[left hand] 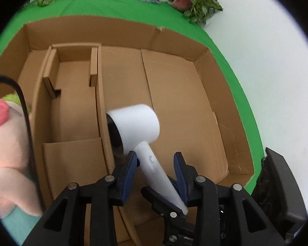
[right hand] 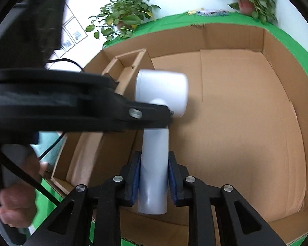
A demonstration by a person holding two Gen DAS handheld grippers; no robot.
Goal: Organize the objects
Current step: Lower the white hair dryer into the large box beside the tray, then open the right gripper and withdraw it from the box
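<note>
Hair dryer [right hand: 154,160] held over the cardboard box [right hand: 246,123]: right gripper [right hand: 153,176] jaws clamped on its handle, long axis running up-frame; left gripper [left hand: 156,170] jaws apart around it.

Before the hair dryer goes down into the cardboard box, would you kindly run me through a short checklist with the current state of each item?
1. Right gripper closed on the hair dryer handle: ok, both pads press its sides.
2. Left gripper clear of the dryer: not ok, open, but the handle runs between its fingers, apparently touching one pad.
3. Dryer over the cardboard box: ok, above the large compartment.
4. Landing floor free: ok, bare cardboard where visible.
5. Clear of the divider: cannot tell, the head looks very near it.
6. Black cable clear: cannot tell.
</note>
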